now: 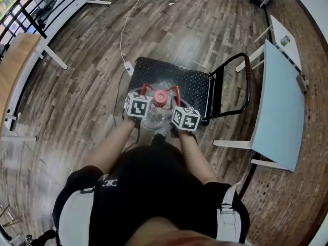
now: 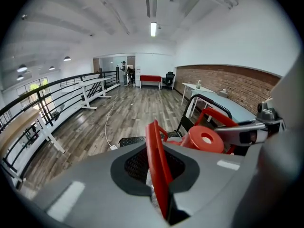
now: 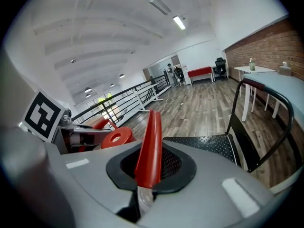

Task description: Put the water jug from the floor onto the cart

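Observation:
The water jug (image 1: 156,114) is clear, with a red cap (image 1: 160,97) and two red handles. It hangs over the near edge of the black cart (image 1: 177,78). My left gripper (image 1: 145,97) is shut on the jug's left red handle (image 2: 156,163). My right gripper (image 1: 176,102) is shut on the right red handle (image 3: 148,146). The cap (image 2: 204,139) shows between the two grippers, and again in the right gripper view as the cap (image 3: 115,137). The cart's platform (image 3: 209,144) lies just ahead, with its upright push handle (image 1: 247,83) at the right. Most of the jug's body is hidden under the grippers.
A light blue table (image 1: 282,111) stands close to the right of the cart. A white power strip (image 1: 128,66) with a cable lies at the cart's left corner. A black railing (image 1: 20,14) and a wooden tabletop (image 1: 15,60) line the left side.

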`<state>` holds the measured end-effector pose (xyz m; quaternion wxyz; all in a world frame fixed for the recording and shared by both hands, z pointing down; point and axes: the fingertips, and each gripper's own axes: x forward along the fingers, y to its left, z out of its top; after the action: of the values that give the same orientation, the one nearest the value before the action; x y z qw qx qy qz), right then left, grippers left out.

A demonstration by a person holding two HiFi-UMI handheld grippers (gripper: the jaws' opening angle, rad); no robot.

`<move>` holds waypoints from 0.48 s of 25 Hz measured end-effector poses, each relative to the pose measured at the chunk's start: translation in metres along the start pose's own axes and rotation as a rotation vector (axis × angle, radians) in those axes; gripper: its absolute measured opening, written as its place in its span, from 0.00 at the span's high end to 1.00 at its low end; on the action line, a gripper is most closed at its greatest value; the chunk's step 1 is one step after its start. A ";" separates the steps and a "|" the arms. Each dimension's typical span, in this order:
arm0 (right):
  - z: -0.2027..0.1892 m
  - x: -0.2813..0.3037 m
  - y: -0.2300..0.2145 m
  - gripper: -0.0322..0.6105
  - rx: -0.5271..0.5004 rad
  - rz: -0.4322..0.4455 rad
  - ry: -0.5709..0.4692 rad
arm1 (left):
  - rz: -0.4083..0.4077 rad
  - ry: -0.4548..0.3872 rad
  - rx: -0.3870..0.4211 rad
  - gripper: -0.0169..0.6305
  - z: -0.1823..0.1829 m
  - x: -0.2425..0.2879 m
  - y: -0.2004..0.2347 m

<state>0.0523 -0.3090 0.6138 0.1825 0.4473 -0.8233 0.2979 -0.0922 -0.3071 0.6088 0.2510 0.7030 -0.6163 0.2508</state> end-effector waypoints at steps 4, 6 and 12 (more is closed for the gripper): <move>0.001 0.018 -0.017 0.89 0.009 0.004 0.041 | -0.012 0.032 -0.030 0.95 0.000 0.025 -0.003; 0.003 0.025 -0.026 0.89 -0.004 -0.002 0.052 | -0.015 0.059 -0.044 0.95 0.004 0.035 -0.004; -0.013 0.044 -0.052 0.89 -0.018 -0.031 0.103 | -0.021 0.131 -0.072 0.95 -0.010 0.068 -0.014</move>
<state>0.0729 -0.3503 0.6652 0.2332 0.4425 -0.8085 0.3101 -0.0708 -0.3496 0.6610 0.3184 0.6822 -0.5997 0.2714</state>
